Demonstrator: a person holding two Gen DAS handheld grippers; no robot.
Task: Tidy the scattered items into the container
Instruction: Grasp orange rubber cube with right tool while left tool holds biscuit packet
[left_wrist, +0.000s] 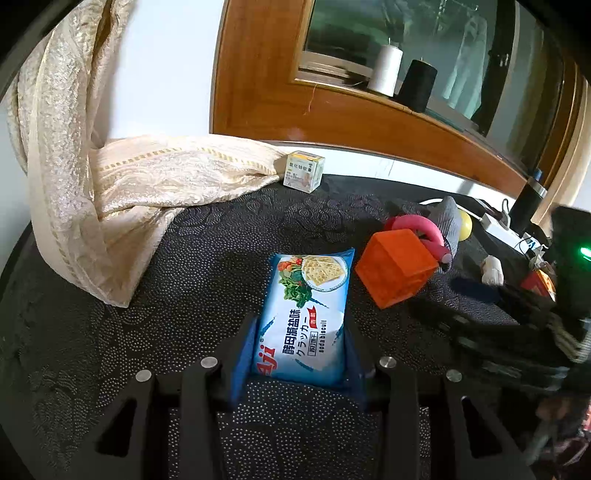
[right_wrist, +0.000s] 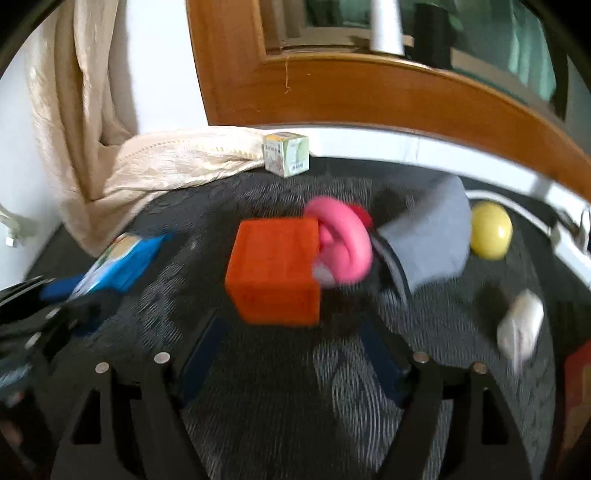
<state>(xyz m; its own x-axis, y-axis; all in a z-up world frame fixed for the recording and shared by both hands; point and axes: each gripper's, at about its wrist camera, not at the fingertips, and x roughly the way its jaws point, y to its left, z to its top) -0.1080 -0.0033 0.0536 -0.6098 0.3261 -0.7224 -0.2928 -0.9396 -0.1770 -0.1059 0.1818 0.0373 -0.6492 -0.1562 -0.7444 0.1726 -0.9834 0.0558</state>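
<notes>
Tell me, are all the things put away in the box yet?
Not yet. Nothing looks put away so far. The left gripper has its fingers on both sides of the cracker packet; the right gripper is open and empty, near the orange box. The pink ring, grey cloth, yellow ball and little carton lie on the table.

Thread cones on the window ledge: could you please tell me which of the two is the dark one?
The black thread cone, standing on the right; its neighbour, the white thread cone, stands left of it.
</notes>
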